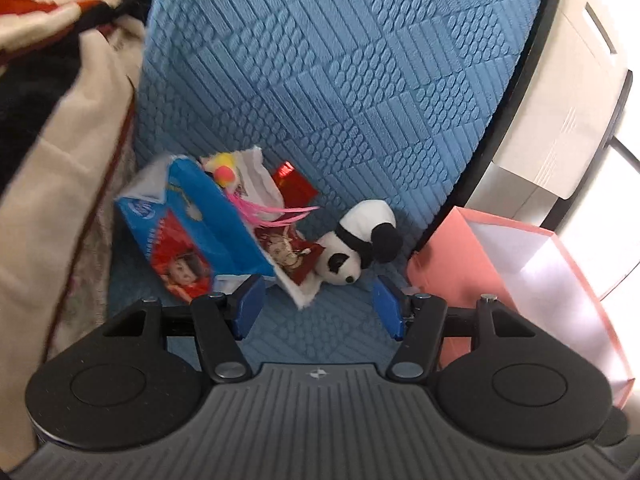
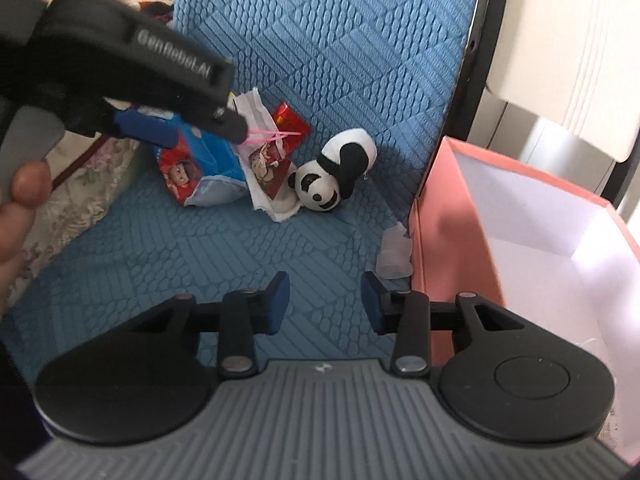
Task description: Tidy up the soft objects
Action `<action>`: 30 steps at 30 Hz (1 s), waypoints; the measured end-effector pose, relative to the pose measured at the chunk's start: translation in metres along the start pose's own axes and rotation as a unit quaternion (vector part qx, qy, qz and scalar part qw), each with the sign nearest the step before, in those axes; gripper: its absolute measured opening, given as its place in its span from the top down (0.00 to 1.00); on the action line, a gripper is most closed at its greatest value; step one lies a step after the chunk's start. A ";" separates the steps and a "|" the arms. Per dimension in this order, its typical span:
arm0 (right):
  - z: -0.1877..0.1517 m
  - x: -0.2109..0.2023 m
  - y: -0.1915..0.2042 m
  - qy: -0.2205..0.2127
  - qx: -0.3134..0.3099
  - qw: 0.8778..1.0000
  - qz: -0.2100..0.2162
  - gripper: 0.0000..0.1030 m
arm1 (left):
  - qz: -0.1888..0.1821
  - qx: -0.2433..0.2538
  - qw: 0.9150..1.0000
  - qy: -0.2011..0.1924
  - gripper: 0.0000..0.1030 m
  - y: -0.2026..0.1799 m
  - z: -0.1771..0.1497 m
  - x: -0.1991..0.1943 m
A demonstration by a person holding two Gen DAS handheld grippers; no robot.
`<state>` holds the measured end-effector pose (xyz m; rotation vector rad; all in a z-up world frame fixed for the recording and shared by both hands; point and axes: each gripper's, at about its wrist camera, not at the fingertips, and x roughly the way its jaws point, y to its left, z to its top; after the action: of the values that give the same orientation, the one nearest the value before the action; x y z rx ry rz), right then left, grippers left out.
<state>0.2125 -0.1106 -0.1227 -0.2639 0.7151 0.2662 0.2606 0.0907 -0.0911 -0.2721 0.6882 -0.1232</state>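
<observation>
A plush panda (image 1: 362, 246) lies on the blue quilted mattress (image 1: 320, 80), also in the right wrist view (image 2: 334, 172). Left of it lies a blue and red tissue pack (image 1: 192, 236), a white packet with red print (image 1: 288, 256), a red packet (image 1: 294, 186) and a yellow-orange pom-pom toy with pink strands (image 1: 226, 174). My left gripper (image 1: 320, 310) is open and empty, just short of the panda and the white packet. My right gripper (image 2: 324, 304) is open and empty over bare mattress, well short of the panda. The left gripper's body (image 2: 132, 76) hovers over the pile.
An open pink box with a white inside (image 2: 520, 240) stands at the right, against the mattress edge (image 1: 540, 272). A crumpled clear wrapper (image 2: 394, 254) lies beside it. Bedding in cream, red and black (image 1: 60, 120) is piled at the left. White furniture (image 1: 560, 120) stands behind.
</observation>
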 end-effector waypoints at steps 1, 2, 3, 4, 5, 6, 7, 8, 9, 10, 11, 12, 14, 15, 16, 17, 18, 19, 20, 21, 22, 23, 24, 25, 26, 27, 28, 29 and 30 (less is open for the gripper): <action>0.001 0.004 0.001 0.003 -0.001 1.000 -0.003 0.62 | -0.003 0.005 1.000 0.004 0.36 -0.001 0.002 0.005; 0.002 0.008 0.002 0.004 -0.002 1.000 -0.009 0.63 | -0.006 0.010 1.000 0.007 0.36 -0.002 0.005 0.008; 0.003 0.011 0.003 0.006 -0.004 1.000 -0.013 0.64 | -0.007 0.015 1.000 0.009 0.36 -0.002 0.007 0.012; 0.004 0.015 0.003 0.008 -0.004 1.000 -0.019 0.65 | -0.009 0.019 1.000 0.011 0.36 -0.002 0.010 0.016; 0.005 0.020 0.003 0.010 -0.006 1.000 -0.025 0.65 | -0.013 0.020 1.000 0.015 0.36 -0.002 0.013 0.021; 0.006 0.024 0.004 0.012 -0.007 0.999 -0.031 0.65 | -0.020 0.018 0.999 0.025 0.36 0.000 0.016 0.029; 0.006 0.030 0.004 0.015 -0.009 0.999 -0.039 0.65 | -0.028 0.013 0.999 0.038 0.38 0.001 0.019 0.037; 0.007 0.035 0.005 0.017 -0.012 0.999 -0.044 0.65 | -0.030 0.008 0.999 0.042 0.38 0.003 0.022 0.042; 0.007 0.040 0.006 0.019 -0.015 0.999 -0.048 0.65 | -0.032 0.005 0.999 0.044 0.38 0.003 0.024 0.048; 0.007 0.046 0.007 0.022 -0.017 0.998 -0.051 0.65 | -0.034 0.005 0.998 0.047 0.38 0.003 0.027 0.053; 0.007 0.051 0.008 0.024 -0.020 0.998 -0.056 0.65 | -0.034 0.008 0.998 0.048 0.38 0.003 0.029 0.058; 0.008 0.057 0.009 0.027 -0.025 0.997 -0.062 0.66 | -0.031 0.011 0.998 0.050 0.38 0.003 0.032 0.065; 0.009 0.067 0.011 0.030 -0.033 0.996 -0.076 0.66 | -0.030 0.008 0.998 0.054 0.38 0.005 0.036 0.077; 0.009 0.072 0.012 0.031 -0.040 0.995 -0.085 0.66 | -0.031 0.005 0.998 0.056 0.38 0.006 0.039 0.082; 0.010 0.076 0.012 0.032 -0.043 0.994 -0.091 0.66 | -0.033 0.003 0.998 0.057 0.38 0.007 0.041 0.087; 0.010 0.080 0.012 0.034 -0.046 0.994 -0.097 0.66 | -0.035 0.003 0.998 0.058 0.38 0.007 0.043 0.091; 0.011 0.083 0.012 0.036 -0.049 0.993 -0.104 0.66 | -0.038 0.003 0.997 0.060 0.38 0.007 0.045 0.096; 0.012 0.086 0.012 0.036 -0.056 0.992 -0.112 0.67 | -0.041 0.004 0.997 0.063 0.38 0.006 0.046 0.100; 0.012 0.090 0.013 0.037 -0.065 0.990 -0.123 0.70 | -0.045 0.007 0.997 0.065 0.38 0.005 0.047 0.103; 0.012 0.094 0.012 0.039 -0.071 0.988 -0.129 0.73 | -0.048 0.011 0.997 0.067 0.38 0.003 0.048 0.107; 0.012 0.098 0.012 0.044 -0.075 0.987 -0.133 0.73 | -0.050 0.014 0.996 0.069 0.38 0.002 0.048 0.110; 0.012 0.102 0.011 0.049 -0.079 0.986 -0.137 0.73 | -0.052 0.017 0.996 0.072 0.38 0.001 0.049 0.114; 0.012 0.104 0.011 0.050 -0.082 0.985 -0.141 0.74 | -0.054 0.019 0.996 0.073 0.38 0.000 0.049 0.117; 0.011 0.107 0.010 0.049 -0.089 0.984 -0.149 0.74 | -0.056 0.021 0.996 0.073 0.38 -0.001 0.049 0.121; 0.011 0.109 0.011 0.048 -0.096 0.982 -0.156 0.74 | -0.057 0.023 0.995 0.075 0.38 -0.002 0.048 0.124; 0.010 0.112 0.011 0.046 -0.103 0.980 -0.164 0.74 | -0.055 0.024 0.995 0.077 0.38 -0.003 0.048 0.128; 0.010 0.113 0.012 0.044 -0.110 0.978 -0.172 0.74 | -0.055 0.029 0.995 0.079 0.38 -0.005 0.047 0.132; 0.010 0.115 0.012 0.042 -0.116 0.976 -0.177 0.74 | -0.055 0.035 0.995 0.080 0.38 -0.007 0.047 0.135; 0.009 0.116 0.012 0.041 -0.120 0.975 -0.181 0.74 | -0.053 0.043 0.994 0.080 0.38 -0.009 0.045 0.138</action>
<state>0.2983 -0.0789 -0.1959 -0.6310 0.7021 -0.0079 0.3953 0.0641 -0.1391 -0.2171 0.8260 -0.2775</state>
